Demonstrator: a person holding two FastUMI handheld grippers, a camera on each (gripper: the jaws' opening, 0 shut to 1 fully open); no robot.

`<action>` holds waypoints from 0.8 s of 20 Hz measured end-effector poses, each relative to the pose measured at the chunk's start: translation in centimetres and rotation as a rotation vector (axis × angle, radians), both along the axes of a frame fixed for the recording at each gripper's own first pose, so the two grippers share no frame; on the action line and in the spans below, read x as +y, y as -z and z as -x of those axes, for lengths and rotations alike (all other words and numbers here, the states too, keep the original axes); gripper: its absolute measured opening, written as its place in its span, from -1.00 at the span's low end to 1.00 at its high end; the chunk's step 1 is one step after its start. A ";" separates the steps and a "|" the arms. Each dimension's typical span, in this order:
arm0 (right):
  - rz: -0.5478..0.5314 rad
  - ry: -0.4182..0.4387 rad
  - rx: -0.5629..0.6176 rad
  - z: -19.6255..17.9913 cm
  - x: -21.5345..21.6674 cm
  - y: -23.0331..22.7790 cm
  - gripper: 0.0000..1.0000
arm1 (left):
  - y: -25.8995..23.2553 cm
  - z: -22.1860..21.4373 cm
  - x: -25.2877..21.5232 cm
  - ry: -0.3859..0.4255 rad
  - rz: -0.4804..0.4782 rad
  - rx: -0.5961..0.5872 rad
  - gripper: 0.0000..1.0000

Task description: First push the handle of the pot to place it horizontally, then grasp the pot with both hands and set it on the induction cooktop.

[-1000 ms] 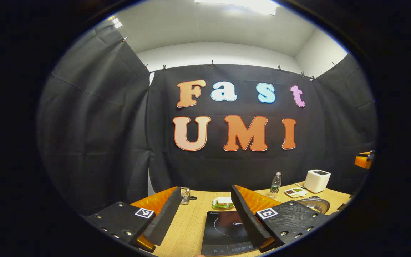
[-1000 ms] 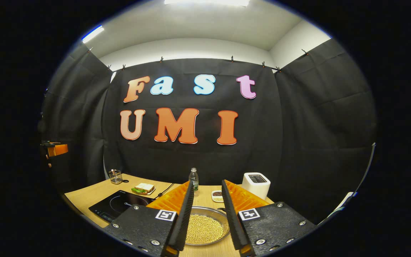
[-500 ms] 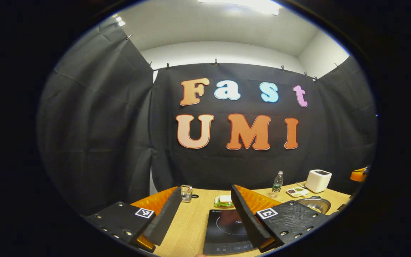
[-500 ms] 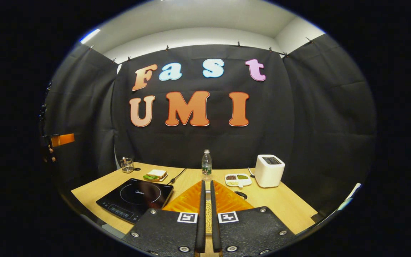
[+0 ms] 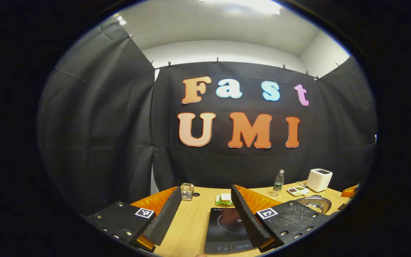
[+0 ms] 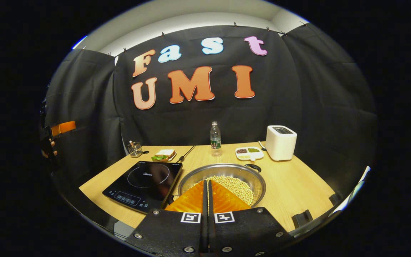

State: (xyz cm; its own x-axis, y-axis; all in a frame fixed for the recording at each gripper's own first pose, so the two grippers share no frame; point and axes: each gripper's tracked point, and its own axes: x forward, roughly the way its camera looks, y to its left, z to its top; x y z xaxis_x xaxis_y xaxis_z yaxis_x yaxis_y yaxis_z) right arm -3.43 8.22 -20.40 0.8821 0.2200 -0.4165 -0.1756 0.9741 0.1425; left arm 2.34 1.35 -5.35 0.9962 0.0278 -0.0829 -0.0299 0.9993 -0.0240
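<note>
The right gripper point(image 6: 206, 185), jaws closed on nothing, is held over the round steel pot of beans point(image 6: 252, 175) mid-tabletop; the left gripper point(image 5: 205, 207) is held open-jawed above the black induction cooktop point(image 5: 225, 228).

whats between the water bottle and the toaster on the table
In the right gripper view, a small white divided dish of dark and green bits sits between the water bottle and the toaster, close by the toaster.

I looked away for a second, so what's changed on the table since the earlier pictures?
The right tongs closed from open, empty, and rose and tipped down over the pot of beans. The left tongs stayed open above the induction cooktop. Pot and cooktop have not moved.
</note>
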 end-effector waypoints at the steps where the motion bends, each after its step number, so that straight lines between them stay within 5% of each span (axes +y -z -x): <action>1: 0.002 -0.008 0.017 0.1 0.3 0.7 -1.00 | 0.2 -0.1 0.0 -0.001 -0.002 0.004 0.77; 16: 0.066 -0.187 0.245 2.7 4.8 9.6 -1.00 | 2.8 -1.3 -0.8 -0.002 -0.013 0.055 0.77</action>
State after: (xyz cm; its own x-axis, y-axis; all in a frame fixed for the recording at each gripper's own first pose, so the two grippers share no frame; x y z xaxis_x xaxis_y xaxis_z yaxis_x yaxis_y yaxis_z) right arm -6.13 12.98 -29.96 0.7004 0.3343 -0.6306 -0.3206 0.9367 0.1405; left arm 3.66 0.59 -8.18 0.9901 0.0313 -0.1370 -0.0328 0.9994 -0.0090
